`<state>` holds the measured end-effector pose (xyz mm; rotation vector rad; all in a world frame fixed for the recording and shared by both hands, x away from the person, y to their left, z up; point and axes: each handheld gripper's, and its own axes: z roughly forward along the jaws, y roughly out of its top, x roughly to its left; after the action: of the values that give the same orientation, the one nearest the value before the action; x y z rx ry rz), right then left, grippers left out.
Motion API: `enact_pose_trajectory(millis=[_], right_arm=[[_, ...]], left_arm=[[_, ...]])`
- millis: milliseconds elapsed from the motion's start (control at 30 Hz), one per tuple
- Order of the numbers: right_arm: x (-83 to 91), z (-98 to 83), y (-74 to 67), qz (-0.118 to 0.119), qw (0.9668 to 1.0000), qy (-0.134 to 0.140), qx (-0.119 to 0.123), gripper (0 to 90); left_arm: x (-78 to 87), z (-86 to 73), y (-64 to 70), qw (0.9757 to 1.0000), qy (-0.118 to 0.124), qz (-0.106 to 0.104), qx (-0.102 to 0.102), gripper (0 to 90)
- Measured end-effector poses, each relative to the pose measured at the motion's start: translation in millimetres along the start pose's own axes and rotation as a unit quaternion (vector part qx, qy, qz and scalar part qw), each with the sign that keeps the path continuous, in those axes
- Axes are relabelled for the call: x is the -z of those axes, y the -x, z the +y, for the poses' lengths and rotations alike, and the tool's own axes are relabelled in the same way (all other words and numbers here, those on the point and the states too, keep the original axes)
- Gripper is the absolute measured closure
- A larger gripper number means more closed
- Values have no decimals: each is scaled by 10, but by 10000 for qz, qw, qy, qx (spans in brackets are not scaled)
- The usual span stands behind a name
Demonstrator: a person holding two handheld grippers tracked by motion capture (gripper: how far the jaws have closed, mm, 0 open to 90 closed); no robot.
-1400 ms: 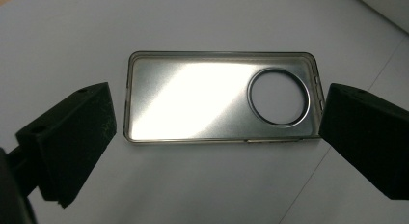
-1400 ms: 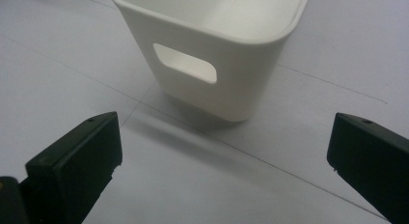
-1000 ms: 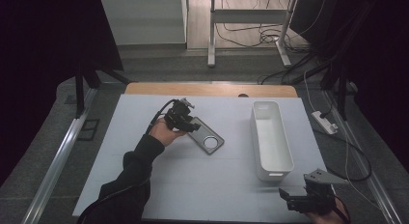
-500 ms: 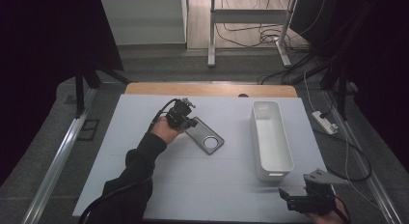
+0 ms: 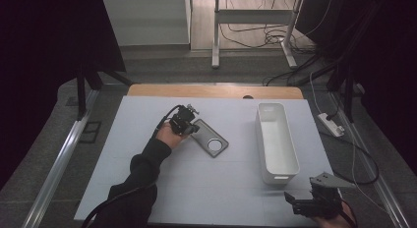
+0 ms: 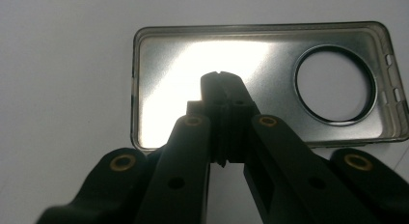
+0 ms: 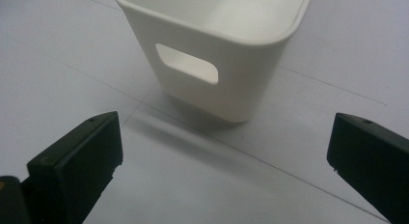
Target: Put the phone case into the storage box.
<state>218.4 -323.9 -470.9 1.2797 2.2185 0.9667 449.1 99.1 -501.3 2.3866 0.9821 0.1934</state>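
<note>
Lying flat on the pale table (image 5: pixel 147 188), left of the middle, with the open side facing up: a clear phone case (image 5: pixel 210 138) with a big round hole near one end. Looking thin, light and a bit bendy, probably slippery on its shiny inside, so probably not breaking easily but maybe sliding away when pushed. Probably best taking hold at a raised side edge, one jaw inside and one outside, since nothing else is sticking up to pinch. Hovering over the near end of the case: the left gripper (image 6: pixel 223 89), jaws pressed tight together with no gap and nothing between them. Maybe touching the shiny inside of the case with the tip, maybe just above it, too hard telling which. Standing farther right, well apart from the case: a long white bin (image 5: pixel 276 139), looking empty, with a handle hole in its short end. Waiting near the bottom right corner of the table, just beside the near end of the bin: the right gripper (image 7: pixel 226 151), jaws spread wide apart, holding nothing, touching nothing, pointing at that handle hole.
</note>
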Motion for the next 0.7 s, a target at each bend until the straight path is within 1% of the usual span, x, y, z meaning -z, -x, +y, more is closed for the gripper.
enact_pose_trajectory(millis=[133,300,367,433,567,700], right_arm=[[1,1,-1,-3,10000,-8,7,0],[0,0,-1,2,10000,-5,13,0],[2,1,-1,-3,10000,-14,15,0],[2,1,-2,-3,10000,-15,17,0],[3,0,-2,-5,10000,-10,18,0],[3,0,-3,-7,10000,-10,21,0]], left_arm=[[-30,-37,-41,10000,-42,77,44,890],[-77,-83,-95,9998,-109,104,94,890],[-91,-97,-105,9997,-103,157,124,890],[-105,-112,-120,9997,-132,144,155,890],[-100,-139,-128,9997,-100,95,211,890],[-78,-178,-137,9996,-103,-31,278,890]])
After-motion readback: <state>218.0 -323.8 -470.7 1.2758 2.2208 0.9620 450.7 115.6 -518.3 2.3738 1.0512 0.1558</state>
